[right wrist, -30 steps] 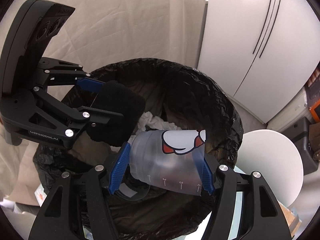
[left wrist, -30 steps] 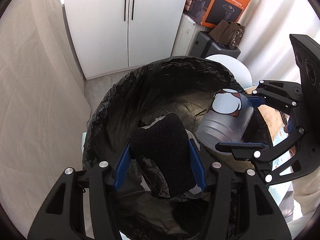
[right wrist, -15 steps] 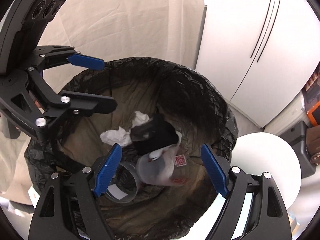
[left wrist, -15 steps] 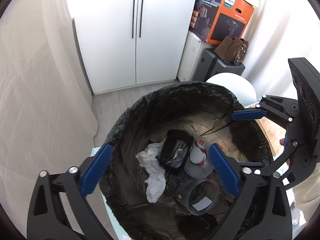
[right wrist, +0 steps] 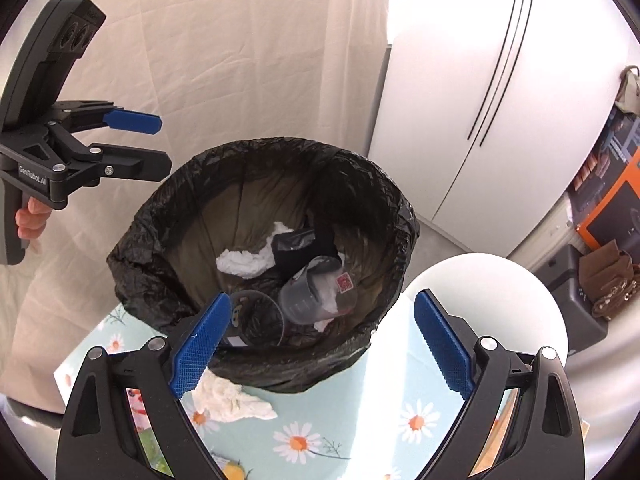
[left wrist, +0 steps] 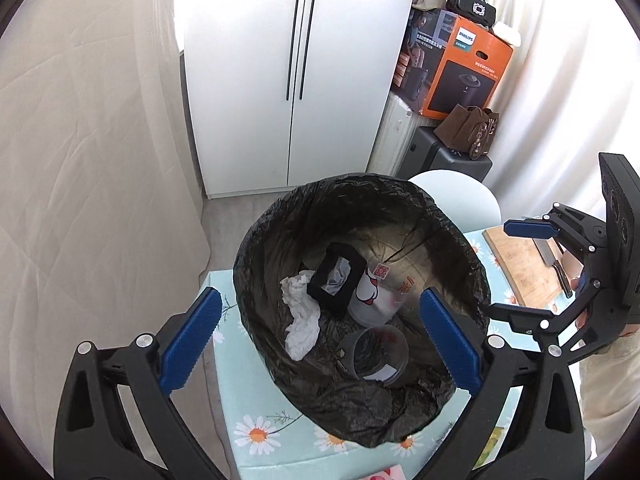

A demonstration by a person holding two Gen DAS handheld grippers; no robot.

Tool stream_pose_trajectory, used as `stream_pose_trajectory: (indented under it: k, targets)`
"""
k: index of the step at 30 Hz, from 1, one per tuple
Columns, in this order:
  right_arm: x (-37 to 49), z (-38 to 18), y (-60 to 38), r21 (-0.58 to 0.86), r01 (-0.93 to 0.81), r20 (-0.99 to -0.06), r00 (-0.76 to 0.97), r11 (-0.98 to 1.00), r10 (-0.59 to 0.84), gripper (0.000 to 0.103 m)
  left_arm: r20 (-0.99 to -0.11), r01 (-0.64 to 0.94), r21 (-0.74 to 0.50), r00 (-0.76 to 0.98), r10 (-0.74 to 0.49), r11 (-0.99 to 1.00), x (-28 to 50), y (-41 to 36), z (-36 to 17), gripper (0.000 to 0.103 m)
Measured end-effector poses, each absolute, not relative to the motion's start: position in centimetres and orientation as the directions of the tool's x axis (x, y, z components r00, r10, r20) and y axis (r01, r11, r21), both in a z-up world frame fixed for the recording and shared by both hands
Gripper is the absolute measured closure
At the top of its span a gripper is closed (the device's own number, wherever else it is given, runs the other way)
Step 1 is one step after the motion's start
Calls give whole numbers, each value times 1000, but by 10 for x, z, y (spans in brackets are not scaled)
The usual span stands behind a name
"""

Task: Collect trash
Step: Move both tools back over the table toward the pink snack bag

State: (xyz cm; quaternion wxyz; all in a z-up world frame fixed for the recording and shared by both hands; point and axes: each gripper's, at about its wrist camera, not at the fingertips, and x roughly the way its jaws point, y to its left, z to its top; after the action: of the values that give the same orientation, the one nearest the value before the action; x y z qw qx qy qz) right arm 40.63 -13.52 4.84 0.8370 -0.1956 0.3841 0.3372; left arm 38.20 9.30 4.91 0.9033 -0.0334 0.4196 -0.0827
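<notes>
A bin lined with a black bag (left wrist: 256,264) (right wrist: 132,248) stands on a daisy-print tablecloth (left wrist: 280,432). Inside it lie a black box-like item (left wrist: 336,280) (right wrist: 296,248), a printed plastic cup (left wrist: 372,296) (right wrist: 316,296), a clear cup (left wrist: 376,354) (right wrist: 256,316) and white tissue (left wrist: 302,312) (right wrist: 244,262). My left gripper (left wrist: 320,296) (right wrist: 160,146) hangs open above the bin's near rim, nothing between its fingers. My right gripper (right wrist: 322,304) (left wrist: 516,272) is also above the rim; its jaws are opening and hold nothing. A crumpled tissue (right wrist: 228,398) lies on the cloth by the bin.
A wooden cutting board (left wrist: 516,264) with a knife (left wrist: 554,264) lies right of the bin. A white round seat (right wrist: 480,312) stands behind the table. A white cabinet (left wrist: 288,80), boxes and bags fill the back. A curtain (left wrist: 80,160) hangs at the left.
The left gripper let go of the black item and the right let go of the printed cup; both now lie in the bin. Both grippers opened wide and drew back and up.
</notes>
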Motion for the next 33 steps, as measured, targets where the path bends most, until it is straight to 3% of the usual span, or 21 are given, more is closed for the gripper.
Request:
stream_pose_trajectory:
  k: [23,33]
  targets:
    - [315,20,-169,-41,-712,-807,438,701,397,12,-829,-30,-127,553,-89,991,272,90,9,6]
    - [295,-9,-183,-15,-700,-845,390,714,365,12,-867,-43,-152,485,-112,988,251,79,-30,6]
